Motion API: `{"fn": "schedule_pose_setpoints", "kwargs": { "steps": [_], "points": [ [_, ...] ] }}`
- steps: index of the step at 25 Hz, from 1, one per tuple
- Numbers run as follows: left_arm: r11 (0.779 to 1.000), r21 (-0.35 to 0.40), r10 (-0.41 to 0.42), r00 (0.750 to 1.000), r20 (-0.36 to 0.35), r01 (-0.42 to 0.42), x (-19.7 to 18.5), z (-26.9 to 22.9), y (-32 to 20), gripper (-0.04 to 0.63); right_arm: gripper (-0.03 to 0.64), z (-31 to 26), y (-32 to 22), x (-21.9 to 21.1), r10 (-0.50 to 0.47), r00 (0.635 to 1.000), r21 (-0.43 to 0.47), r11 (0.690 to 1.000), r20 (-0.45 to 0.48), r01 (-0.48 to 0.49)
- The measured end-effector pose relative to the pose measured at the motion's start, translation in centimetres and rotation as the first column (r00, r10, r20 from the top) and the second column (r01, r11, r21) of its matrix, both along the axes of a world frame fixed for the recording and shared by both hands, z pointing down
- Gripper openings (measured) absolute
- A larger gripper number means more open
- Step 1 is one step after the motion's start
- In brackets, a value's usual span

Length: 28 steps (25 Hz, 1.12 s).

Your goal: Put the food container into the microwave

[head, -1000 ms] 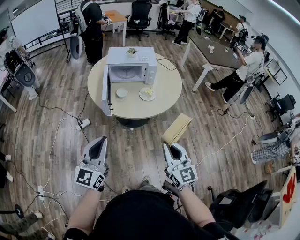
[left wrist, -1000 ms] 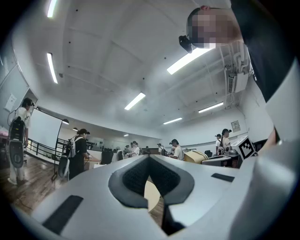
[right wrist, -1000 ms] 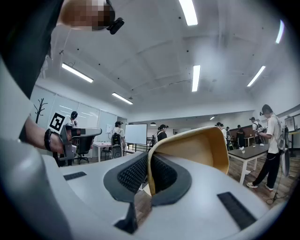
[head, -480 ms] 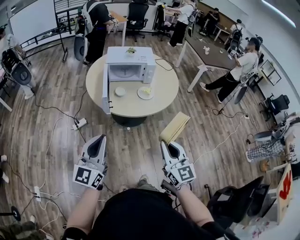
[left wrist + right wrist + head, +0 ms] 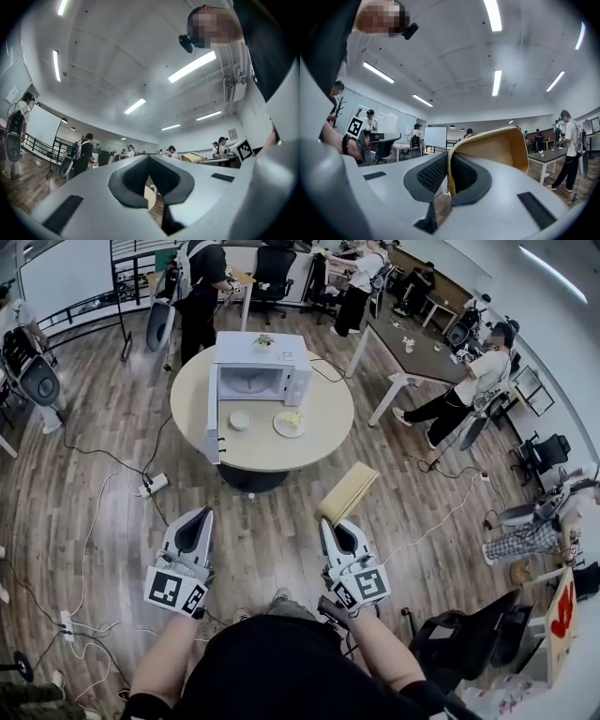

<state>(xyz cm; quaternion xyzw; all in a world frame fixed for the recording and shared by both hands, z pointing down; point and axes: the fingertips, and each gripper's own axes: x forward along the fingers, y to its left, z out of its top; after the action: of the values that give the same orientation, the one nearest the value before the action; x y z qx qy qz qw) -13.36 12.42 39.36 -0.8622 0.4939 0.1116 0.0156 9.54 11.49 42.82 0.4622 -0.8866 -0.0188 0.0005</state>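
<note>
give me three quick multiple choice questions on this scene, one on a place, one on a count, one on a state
1. The microwave door is: A shut; B open; C missing.
2. Dishes on the round table in front of it: A two; B four; C none.
3. The food container is: A in the microwave; B on the table; C in the right gripper.
Answers: B, the door stands swung out to the side; A, one is small and one is a plate with food; C, the jaws clamp its tan edge.

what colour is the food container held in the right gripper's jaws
Pale tan-yellow. The food container shows best in the right gripper view.
</note>
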Motion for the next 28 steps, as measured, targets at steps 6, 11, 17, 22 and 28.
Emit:
{"fn": "schedule_pose_setpoints", "kwargs": {
  "steps": [6,11,17,22,28],
  "points": [
    [1.0,0.0,0.017,1.0,-0.006,-0.017,0.2,0.3,0.4,0.018,0.032,0.3,0.8,-0.6,-0.005,1.0,-0.006,1.0,-0.008,0.005],
    [1.0,0.002,0.023,1.0,0.002,-0.023,0.8,0.4,-0.4,0.018,0.032,0.6,0.1,-0.4,-0.012,1.0,-0.001,1.0,-0.005,0.012],
    [1.0,0.003,0.023,1.0,0.02,-0.023,1.8,0.4,-2.1,0.018,0.031,1.0,-1.8,-0.1,-0.028,1.0,0.001,1.0,0.001,0.028],
    [1.0,0.001,0.026,0.999,0.033,-0.026,2.6,0.4,-4.5,0.018,0.031,1.3,-4.0,-0.3,-0.055,0.998,0.003,0.998,-0.006,0.055],
    [1.0,-0.007,0.025,0.999,0.028,-0.025,3.2,0.7,-7.4,0.018,0.031,2.0,-6.7,0.0,-0.057,0.998,-0.017,0.998,0.009,0.057]
  ]
}}
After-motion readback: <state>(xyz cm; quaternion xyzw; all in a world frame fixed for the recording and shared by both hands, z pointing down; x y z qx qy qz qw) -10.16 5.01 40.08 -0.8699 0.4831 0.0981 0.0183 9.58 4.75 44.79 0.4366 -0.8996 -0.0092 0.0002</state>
